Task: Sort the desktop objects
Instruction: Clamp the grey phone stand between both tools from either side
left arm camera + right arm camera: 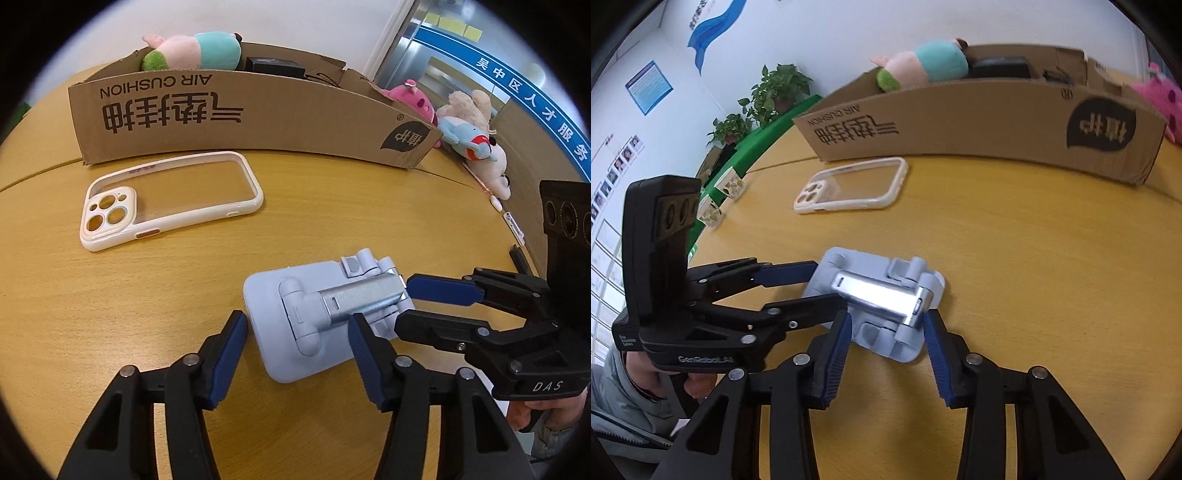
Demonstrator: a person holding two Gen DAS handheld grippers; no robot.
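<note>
the pale blue folding phone stand [295, 325] lies flat, folded down, on the yellow wooden table [110, 295], its silver metal arm [362, 299] facing up. both grippers bracket it from opposite ends.

the left gripper [299, 332] has its blue-padded fingers either side of the stand's base end: the left pad sits right at the base's edge, the right pad lies over the base beside the silver arm. whether either pad actually presses on the stand cannot be told; the jaws stand about half open.

the right gripper [888, 325] straddles the hinge end of the stand [875, 295], one pad by each side of the silver arm's end, very close or just touching; a firm grip cannot be confirmed. its jaws are partly open, narrower than the left's. in the left wrist view the right gripper [402, 302] comes in from the right, a hand [532, 413] under its body.

beyond the stand, well apart from it, a white-rimmed clear phone case [171, 199] lies flat, camera cut-outs toward the left. behind that stands a long cardboard box [236, 118] printed "air cushion", holding a pink and teal plush toy [192, 51] and a black box [275, 66]. more plush toys [465, 122] lie past the box's right end.
</note>
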